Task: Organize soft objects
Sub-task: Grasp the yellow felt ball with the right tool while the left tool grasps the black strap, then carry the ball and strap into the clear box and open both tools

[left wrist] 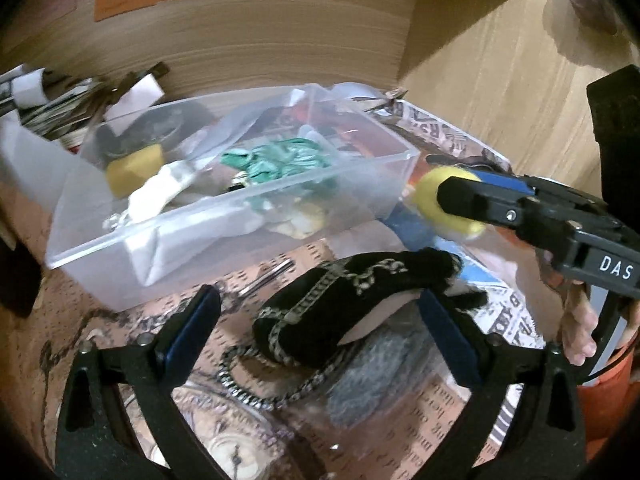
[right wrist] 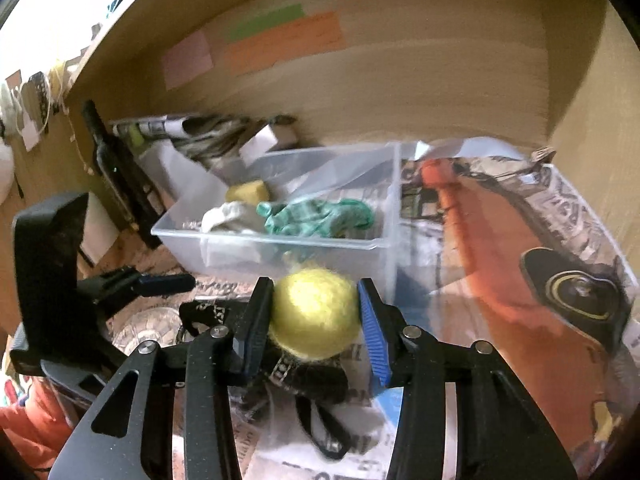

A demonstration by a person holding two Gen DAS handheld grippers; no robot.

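Note:
My right gripper is shut on a fuzzy yellow ball, held just in front of the clear plastic bin; the ball also shows in the left wrist view, right of the bin. The bin holds a green cloth, a yellow sponge and a white cloth. My left gripper is open around a black velvet pouch with a chain lying on the printed paper; the pouch also shows below the ball in the right wrist view.
Printed paper sheets cover the shelf floor. Wooden walls close the back and right. A dark bottle and rolled papers stand at the back left. A grey fuzzy item lies under the pouch.

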